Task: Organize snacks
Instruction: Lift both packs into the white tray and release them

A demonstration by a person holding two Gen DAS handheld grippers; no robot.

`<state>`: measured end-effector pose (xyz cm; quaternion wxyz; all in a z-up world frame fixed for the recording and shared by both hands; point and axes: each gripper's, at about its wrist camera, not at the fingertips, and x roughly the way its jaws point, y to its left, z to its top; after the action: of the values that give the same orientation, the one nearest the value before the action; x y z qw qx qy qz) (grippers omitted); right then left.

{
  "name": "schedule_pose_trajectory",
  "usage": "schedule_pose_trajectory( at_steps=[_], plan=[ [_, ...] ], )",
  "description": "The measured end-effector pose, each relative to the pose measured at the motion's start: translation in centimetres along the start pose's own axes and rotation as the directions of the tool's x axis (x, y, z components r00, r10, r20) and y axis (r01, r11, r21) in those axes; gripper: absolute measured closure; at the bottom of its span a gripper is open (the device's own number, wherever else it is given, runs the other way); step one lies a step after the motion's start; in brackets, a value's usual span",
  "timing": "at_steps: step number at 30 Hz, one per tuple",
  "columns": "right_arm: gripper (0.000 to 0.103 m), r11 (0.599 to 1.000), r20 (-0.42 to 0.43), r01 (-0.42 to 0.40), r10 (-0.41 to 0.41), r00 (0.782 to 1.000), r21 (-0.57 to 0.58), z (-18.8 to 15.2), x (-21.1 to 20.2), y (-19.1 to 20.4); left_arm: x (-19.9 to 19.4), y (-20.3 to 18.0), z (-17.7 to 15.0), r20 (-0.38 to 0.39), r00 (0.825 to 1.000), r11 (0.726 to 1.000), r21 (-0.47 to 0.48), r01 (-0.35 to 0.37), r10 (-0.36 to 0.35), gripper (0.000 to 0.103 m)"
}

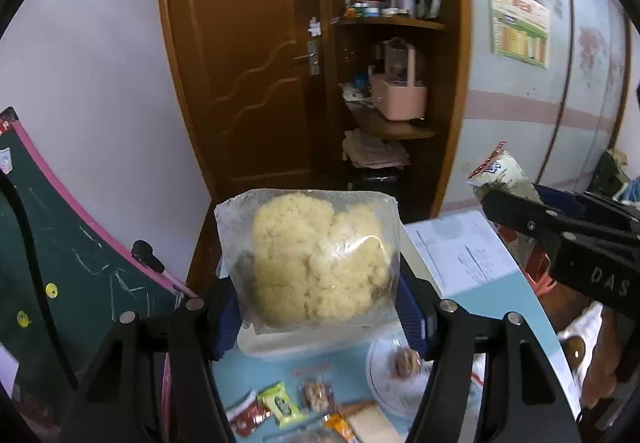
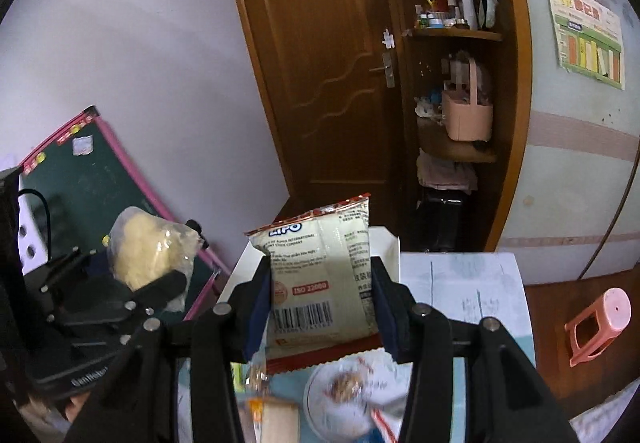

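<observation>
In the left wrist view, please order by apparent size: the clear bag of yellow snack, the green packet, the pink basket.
1. clear bag, nearest the camera
2. pink basket, far away
3. green packet

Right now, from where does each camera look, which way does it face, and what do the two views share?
Left wrist: sits on the left gripper, facing the brown door; its own fingers clamp a clear bag of pale puffed snack; the right gripper shows at right.
Right wrist: sits on the right gripper, facing the same door; it clamps a cream packet; the left gripper shows at left.
Shared: door, pink basket, green chalkboard, glass plate, both snacks.
</observation>
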<state>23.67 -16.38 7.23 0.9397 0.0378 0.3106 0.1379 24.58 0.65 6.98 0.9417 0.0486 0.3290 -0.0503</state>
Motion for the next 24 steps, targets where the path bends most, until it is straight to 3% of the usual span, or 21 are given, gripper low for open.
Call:
schedule_pose_trajectory(
  at_steps=[4,9,11,12,13,14,15,19,24],
  plan=[
    [0.056,0.999,-0.009,0.038,-0.038,0.999,-0.005,1.7,3.8,0.0,4.6,1.4,1.6,-0.034,0.999,0.999,-0.03,-0.027,0.026,0.039],
    [0.055,0.997,-0.064,0.057,-0.054,0.996,0.046,1.9,9.7,-1.0,9.8,2.7,0.8,-0.096,0.995,0.997,-0.065,-0.039,0.033,0.034],
    [0.051,0.997,-0.086,0.047,-0.041,0.995,0.064,1.5,11.6,-1.3,11.3,3.0,0.1,-0.108,0.994,0.997,-0.069,-0.024,0.016,0.01],
    [0.048,0.997,-0.095,0.047,-0.04,0.995,0.069,1.2,12.3,-1.3,12.0,3.1,-0.2,-0.11,0.994,0.997,-0.073,-0.014,0.006,0.005],
    [0.039,0.996,-0.108,0.047,-0.039,0.993,0.078,0.9,13.3,-1.5,12.7,3.2,-0.4,-0.111,0.994,0.997,-0.074,-0.02,0.012,0.003],
    [0.029,0.995,-0.126,0.045,-0.034,0.992,0.088,0.6,14.1,-1.6,12.8,3.3,-0.8,-0.115,0.993,0.997,-0.074,-0.026,0.017,0.003],
    [0.027,0.995,-0.141,0.045,-0.032,0.99,0.092,0.3,14.6,-1.7,13.3,3.3,-1.0,-0.13,0.991,0.997,-0.071,-0.028,0.018,0.003],
    [0.025,0.997,-0.183,0.037,-0.023,0.983,0.073,-0.7,15.3,-1.4,14.1,3.3,-1.7,-0.162,0.987,0.997,-0.074,-0.022,0.009,0.003],
    [0.025,0.998,-0.181,0.034,-0.025,0.983,0.048,-1.3,13.5,-1.3,12.5,2.6,-2.2,-0.145,0.989,0.998,-0.051,-0.031,0.024,0.003]
  ],
)
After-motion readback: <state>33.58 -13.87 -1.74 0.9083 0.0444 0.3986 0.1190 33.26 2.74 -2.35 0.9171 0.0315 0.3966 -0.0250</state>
